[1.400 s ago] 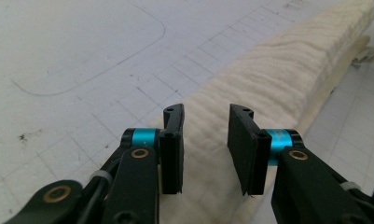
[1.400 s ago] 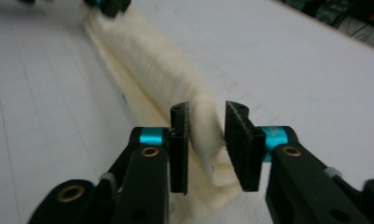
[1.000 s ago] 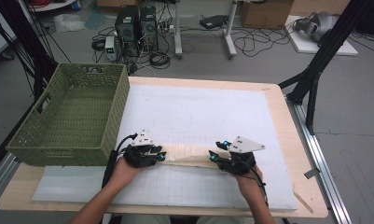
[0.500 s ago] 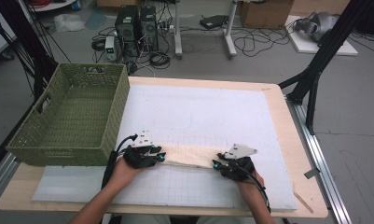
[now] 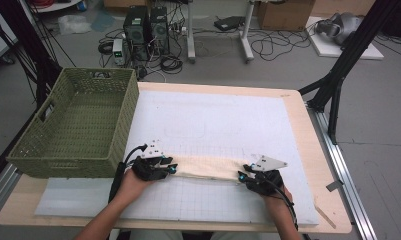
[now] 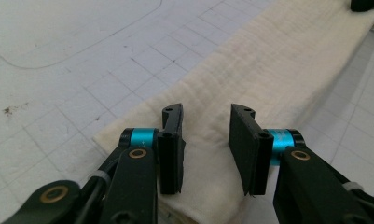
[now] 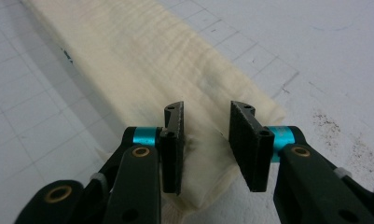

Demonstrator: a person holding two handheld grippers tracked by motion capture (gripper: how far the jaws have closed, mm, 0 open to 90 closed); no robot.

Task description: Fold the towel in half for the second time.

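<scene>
In the left gripper view the left gripper (image 6: 205, 149) has its two black jaws spread apart with a clear gap between them, gripping nothing, and they stand over the near end of a folded cream cloth (image 6: 268, 74) whose strip runs away toward the upper right. In the right gripper view the right gripper (image 7: 205, 149) is likewise released, its two jaws parted above the other end of the same cloth (image 7: 142, 60), which stretches off to the upper left; I cannot tell whether the jaw tips touch the fabric. No brand, label or legible writing shows on either gripper or on the cloth. From the high view the one cloth (image 5: 205, 166) lies as a long narrow band across the near part of a white gridded mat (image 5: 213, 120), with the left gripper (image 5: 169, 167) at its left end and the right gripper (image 5: 244, 175) at its right end. Two forearms come in from the bottom edge, each hand wrapped around its gripper body, jaws pointing inward toward each other along the band. The mat covers a wooden table (image 5: 315, 145). One green woven basket (image 5: 75, 125) sits at the table's left edge, well apart from the cloth. On the floor beyond stand two computer towers (image 5: 147, 25) among loose cables.
</scene>
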